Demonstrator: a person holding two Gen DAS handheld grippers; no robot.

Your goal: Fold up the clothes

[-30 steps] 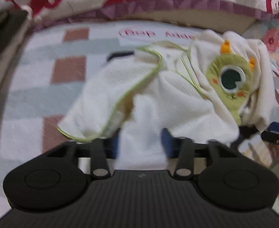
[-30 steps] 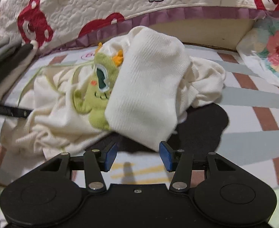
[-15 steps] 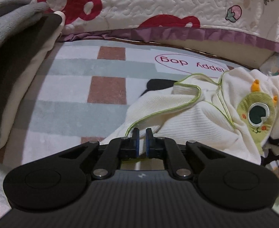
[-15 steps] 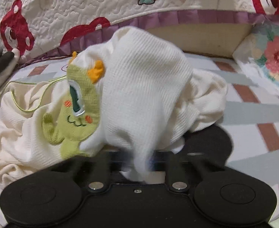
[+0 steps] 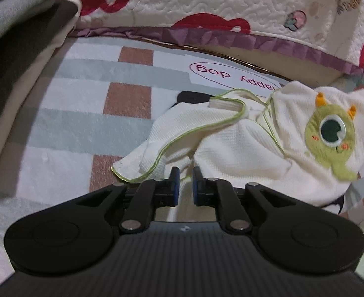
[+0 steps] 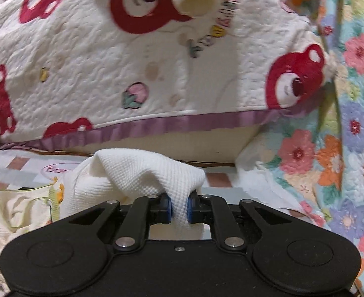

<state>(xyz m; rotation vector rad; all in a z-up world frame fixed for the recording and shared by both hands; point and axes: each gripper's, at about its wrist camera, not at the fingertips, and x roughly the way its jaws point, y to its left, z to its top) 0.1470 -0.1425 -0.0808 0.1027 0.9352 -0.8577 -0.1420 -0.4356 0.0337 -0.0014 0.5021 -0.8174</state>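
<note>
checkered mat (image 5: 88,133) — cream garment (image 5: 231,153) edge hidden between left gripper (image 5: 184,185) fingers.

- One cream garment (image 5: 231,148), with one green monster patch (image 5: 330,136) that has one eye and two orange horns.
- Two grippers: left (image 5: 184,185), right (image 6: 179,208).
- One checked mat (image 5: 83,123), printed with one oval label (image 5: 234,74).
- One bear quilt (image 6: 157,61).
- One floral quilt (image 6: 343,148).
- One stack of folded cloth (image 5: 16,61).

Checked blanket (image 5: 70,133), perhaps bed; bear-print quilt (image 6: 107,74).
</note>
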